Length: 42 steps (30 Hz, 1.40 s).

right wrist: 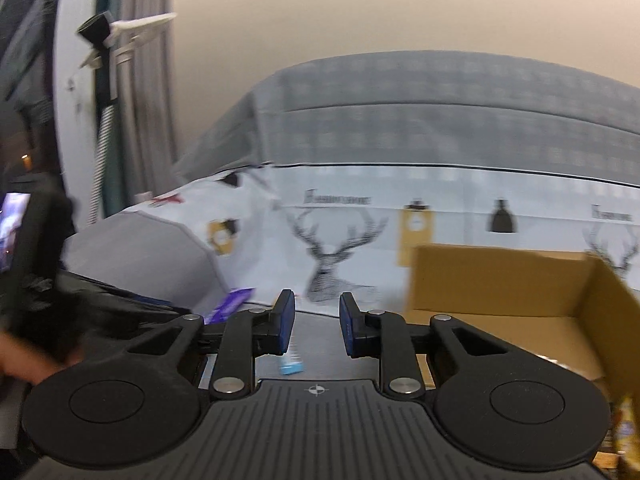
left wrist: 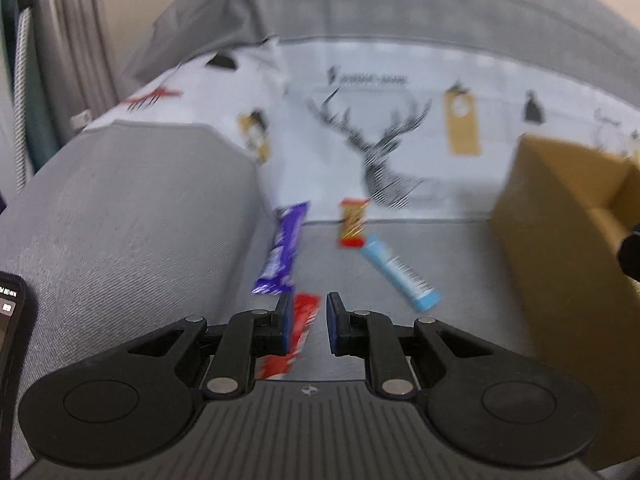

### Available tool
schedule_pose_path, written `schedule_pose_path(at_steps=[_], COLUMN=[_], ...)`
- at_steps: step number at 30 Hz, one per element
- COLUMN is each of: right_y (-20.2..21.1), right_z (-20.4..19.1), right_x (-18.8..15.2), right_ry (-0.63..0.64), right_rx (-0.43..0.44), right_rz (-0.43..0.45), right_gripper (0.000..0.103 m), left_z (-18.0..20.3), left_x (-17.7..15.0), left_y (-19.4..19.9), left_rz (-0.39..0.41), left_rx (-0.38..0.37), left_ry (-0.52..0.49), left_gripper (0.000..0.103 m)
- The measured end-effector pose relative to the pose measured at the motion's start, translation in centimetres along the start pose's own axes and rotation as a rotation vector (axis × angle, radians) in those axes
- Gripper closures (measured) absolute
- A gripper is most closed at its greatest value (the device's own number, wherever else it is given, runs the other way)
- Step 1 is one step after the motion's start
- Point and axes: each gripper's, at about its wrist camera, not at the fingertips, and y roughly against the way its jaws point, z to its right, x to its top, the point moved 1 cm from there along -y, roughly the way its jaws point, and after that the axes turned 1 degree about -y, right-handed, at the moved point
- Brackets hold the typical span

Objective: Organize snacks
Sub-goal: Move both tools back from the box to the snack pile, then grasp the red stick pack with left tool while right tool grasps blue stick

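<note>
Grey sofa seat (left wrist: 460, 248) fills the left wrist view, with a stag-print cushion (left wrist: 384, 148) standing along the back. Far left, a phone screen (left wrist: 8, 320) peeks in at the edge, just beside the rounded grey armrest (left wrist: 132, 216). Moving right, a purple snack bar (left wrist: 282, 250) lies against the armrest's foot. Below it, a red wrapper (left wrist: 298, 332) sits on the seat under the left gripper (left wrist: 308, 326), whose jaws stand parted with nothing between them; the wrapper shows partly in the gap. Next comes a small red-and-yellow packet (left wrist: 353, 223), then a light blue bar (left wrist: 400, 274) lying at a slant. Far right, a cardboard box (left wrist: 560, 216) stands on the seat, top open. Over in the right wrist view, the right gripper (right wrist: 316, 326) hovers with fingers apart and empty, the blue bar's end showing below. Inside the box (right wrist: 500, 276), the floor looks mostly bare, and yellowish packaging shows blurred at the lower right corner of the view, too smeared to name
</note>
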Motion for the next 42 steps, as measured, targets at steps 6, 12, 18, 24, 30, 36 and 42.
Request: schedule_pose_path(at_steps=[6,12,18,24,30,36,42], right_y=[-3.5,-9.2,-15.2,-19.1,-20.2,-18.5,-15.7], right_z=[-3.7,-4.3,-3.2,-2.0,-1.7,-0.6,-0.2], right_x=[-1.5,-2.9,-4.0,-5.6,-7.1,-6.6,-6.5], right_ry=[0.014,-0.042,-0.092,-0.096,-0.067,-0.131,-0.179], right_rx=[-0.009,-0.090,-0.184,-0.216,-0.169,-0.175,-0.142], right_rz=[-0.071,-0.139,-0.185,-0.269,-0.322,-0.274,-0.324], right_gripper=[0.076,0.076,0.065,0.053,0.071,0.080,0.079], left_z=[-1.7,-2.6,-2.1,-0.9,-0.7,-1.4,-2.2], left_x=[0.1,0.0,-0.3,-0.5,-1.1,-1.4,-0.8], left_y=[-2.3,-3.7,-4.9,-6.8,-8.6,-9.5,-7.4], left_rz=[-0.053,-0.084,-0.109,-0.142,-0.206,-0.243,-0.188], left_rx=[0.020,0.013,0.004,0.006,0.026,0.014,-0.051], left_ry=[0.049,0.090,0.070,0.020,0.016,0.077,0.175], left_gripper=[0.085,0.085,0.078,0.057,0.054,0.076,0.082])
